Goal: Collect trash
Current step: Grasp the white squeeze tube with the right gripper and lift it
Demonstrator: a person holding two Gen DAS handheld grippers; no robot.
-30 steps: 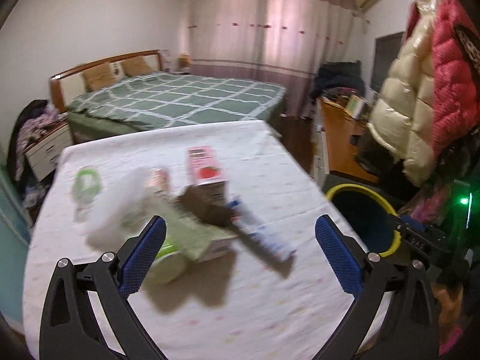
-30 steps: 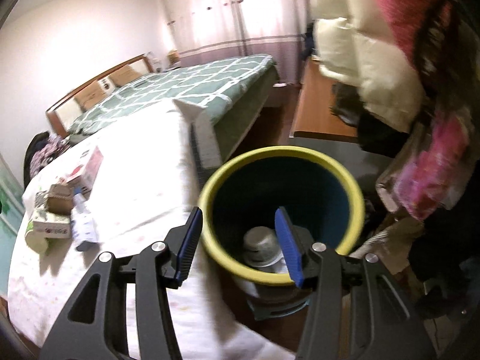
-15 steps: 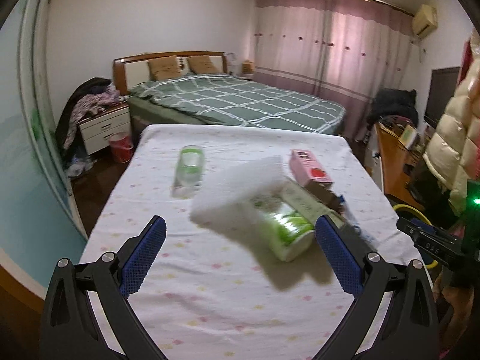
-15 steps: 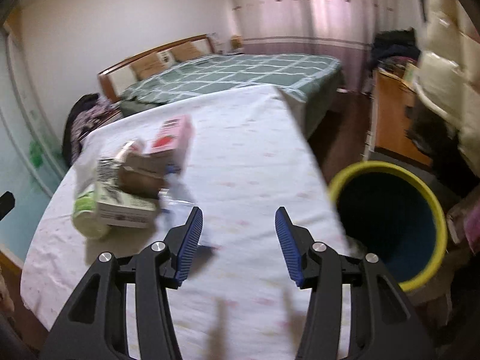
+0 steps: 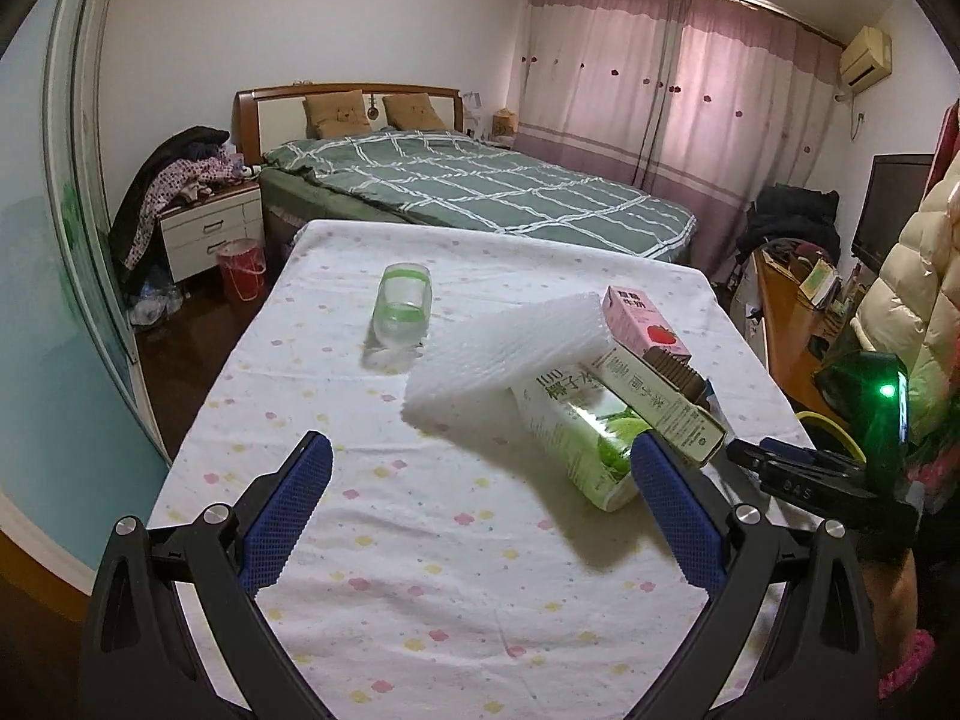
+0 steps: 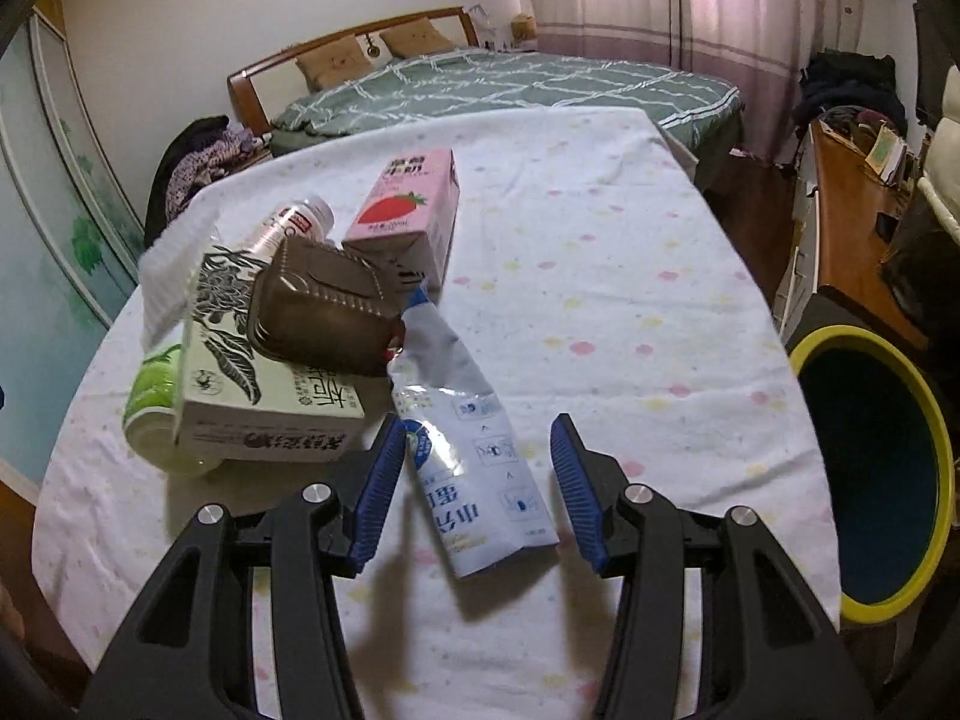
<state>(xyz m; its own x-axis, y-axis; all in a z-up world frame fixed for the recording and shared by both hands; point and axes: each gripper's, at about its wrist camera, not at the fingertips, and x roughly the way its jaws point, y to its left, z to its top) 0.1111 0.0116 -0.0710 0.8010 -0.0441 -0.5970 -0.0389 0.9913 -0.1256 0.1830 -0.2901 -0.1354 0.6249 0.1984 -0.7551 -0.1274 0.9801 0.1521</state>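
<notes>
While the left gripper [image 5: 474,504] hangs with jaws wide apart and empty over the tablecloth [image 5: 420,570], the right gripper [image 6: 474,480] straddles a blue-and-white pouch [image 6: 474,456], jaws apart, not gripping. Beside it the litter lies heaped: pink strawberry carton [image 6: 408,204], brown tray [image 6: 324,312], white foam sheet [image 5: 504,354]. The yellow-rimmed bin [image 6: 936,438] stands right.

A matt cotton-looking cloth [image 6: 600,252] with small pastel dots covers the table to its edges. The pouch [image 6: 474,450] is glossy crinkled plastic film. The tray [image 6: 324,312] is shiny brown moulded plastic. The pink carton [image 6: 408,210] and the box [image 6: 264,402] are smooth printed card. The foam sheet [image 5: 510,348] is white and ribbed. The bottle [image 5: 403,306] is clear plastic. The bin [image 6: 876,468] looks smooth, with a glossy yellow rim.
</notes>
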